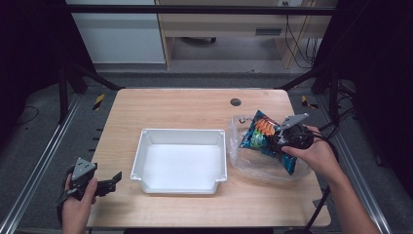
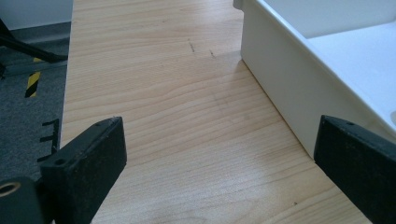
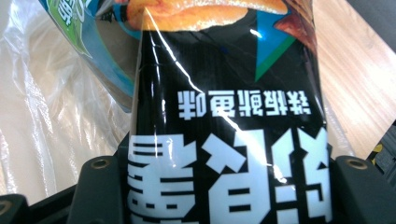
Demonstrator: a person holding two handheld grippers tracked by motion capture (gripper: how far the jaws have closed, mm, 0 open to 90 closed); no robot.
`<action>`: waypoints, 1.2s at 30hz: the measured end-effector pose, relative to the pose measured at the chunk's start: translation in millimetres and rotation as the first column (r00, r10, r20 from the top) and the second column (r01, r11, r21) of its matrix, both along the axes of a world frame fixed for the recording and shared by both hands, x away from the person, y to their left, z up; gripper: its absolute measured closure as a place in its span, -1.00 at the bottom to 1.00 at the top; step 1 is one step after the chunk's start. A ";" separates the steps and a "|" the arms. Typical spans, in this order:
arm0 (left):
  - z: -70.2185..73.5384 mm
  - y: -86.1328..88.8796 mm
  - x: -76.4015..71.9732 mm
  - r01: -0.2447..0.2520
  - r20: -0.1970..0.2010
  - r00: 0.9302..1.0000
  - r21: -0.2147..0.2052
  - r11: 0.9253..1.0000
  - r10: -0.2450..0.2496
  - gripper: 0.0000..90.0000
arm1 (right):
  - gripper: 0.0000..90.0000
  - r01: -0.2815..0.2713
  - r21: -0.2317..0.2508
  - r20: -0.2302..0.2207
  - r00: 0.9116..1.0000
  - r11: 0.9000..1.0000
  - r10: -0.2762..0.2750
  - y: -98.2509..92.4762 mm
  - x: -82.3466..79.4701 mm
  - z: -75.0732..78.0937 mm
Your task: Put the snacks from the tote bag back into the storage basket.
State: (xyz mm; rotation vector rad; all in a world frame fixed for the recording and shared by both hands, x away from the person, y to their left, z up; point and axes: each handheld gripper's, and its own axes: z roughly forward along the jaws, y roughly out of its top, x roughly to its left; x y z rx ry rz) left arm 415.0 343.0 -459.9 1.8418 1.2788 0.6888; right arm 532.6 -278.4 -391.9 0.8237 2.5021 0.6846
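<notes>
Right tongs (image 3: 224, 186) around snack bag (image 3: 224, 93)

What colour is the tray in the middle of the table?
White tray, clearest in the high view.

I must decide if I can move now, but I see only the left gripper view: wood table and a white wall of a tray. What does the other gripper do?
Observer: The right gripper is shut on a black snack bag.
Operator: Where is this bag?
Observer: Right of the white tray, over a clear plastic bag.
Operator: Is something inside the tray?
Observer: Nothing that I can see. Your left gripper is open, near its front left corner.
</notes>
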 end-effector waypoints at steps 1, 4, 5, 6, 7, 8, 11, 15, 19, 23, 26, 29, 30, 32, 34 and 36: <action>0.0 0.0 0.0 0.000 0.000 1.000 0.000 1.000 0.000 -0.95 | -0.15 0.000 0.000 0.000 1.000 1.000 0.000 0.0 0.0 0.0; 0.1 0.0 0.0 0.001 -0.002 1.000 0.001 1.000 -0.001 -0.95 | -0.15 0.008 0.019 0.015 1.000 1.000 -0.009 -0.9 -1.8 7.2; 0.1 -0.1 -0.1 0.001 -0.002 1.000 -0.001 1.000 -0.001 -0.95 | -0.15 0.008 0.016 0.020 1.000 1.000 -0.008 -1.4 -2.2 9.6; 0.1 -0.3 -0.1 0.000 0.000 1.000 -0.003 1.000 0.000 -0.95 | -0.15 0.011 0.023 0.023 1.000 1.000 -0.011 -1.6 -2.7 11.5; 0.1 -0.3 -0.1 0.000 0.000 1.000 -0.003 1.000 0.000 -0.95 | -0.15 0.011 0.023 0.023 1.000 1.000 -0.011 -1.6 -2.7 11.5; 0.2 -0.2 -0.3 -0.001 0.000 1.000 -0.003 1.000 0.001 -0.95 | -0.15 0.007 0.027 0.030 1.000 1.000 -0.008 -2.0 -2.9 13.2; 0.0 0.0 -0.2 -0.003 0.001 1.000 -0.004 1.000 0.003 -0.95 | -0.15 0.004 0.037 0.044 0.999 0.999 -0.005 -1.8 -5.3 19.5; -0.1 -0.1 -0.1 -0.003 0.001 1.000 -0.003 1.000 0.003 -0.95 | -0.15 -0.007 0.040 0.057 0.998 0.999 0.004 -0.5 -8.1 26.1; 0.0 -0.1 -0.2 -0.003 0.001 1.000 -0.003 1.000 0.003 -0.95 | -0.14 -0.007 0.049 0.069 0.998 0.999 0.003 2.3 -11.0 32.1; 0.0 0.0 -0.3 -0.003 0.001 1.000 -0.003 1.000 0.003 -0.95 | -0.14 -0.016 0.052 0.080 0.997 0.999 0.011 6.2 -14.0 38.3; 0.1 0.0 -0.3 -0.003 0.001 1.000 -0.003 1.000 0.003 -0.95 | -0.14 -0.017 0.061 0.087 0.996 0.998 0.011 8.4 -15.2 40.7; 0.1 0.0 -0.3 -0.003 0.001 1.000 -0.003 1.000 0.003 -0.95 | -0.14 -0.024 0.069 0.092 0.996 0.997 0.017 10.9 -16.4 43.8; 0.0 0.0 -0.3 -0.003 0.001 1.000 -0.003 1.000 0.003 -0.95 | -0.14 -0.026 0.074 0.093 0.995 0.997 0.019 14.0 -17.7 45.9; 0.0 0.0 -0.3 -0.003 0.001 1.000 -0.003 1.000 0.003 -0.95 | -0.14 -0.032 0.065 0.098 0.995 0.997 0.025 16.4 -18.5 47.6; 0.0 0.0 -0.3 -0.004 0.001 1.000 -0.003 1.000 0.004 -0.95 | -0.14 -0.036 0.071 0.100 0.995 0.997 0.028 20.3 -19.9 49.3; 0.1 0.2 -0.3 -0.004 0.001 1.000 -0.002 1.000 0.004 -0.95 | -0.14 -0.046 0.074 0.103 0.994 0.996 0.038 24.1 -21.2 51.6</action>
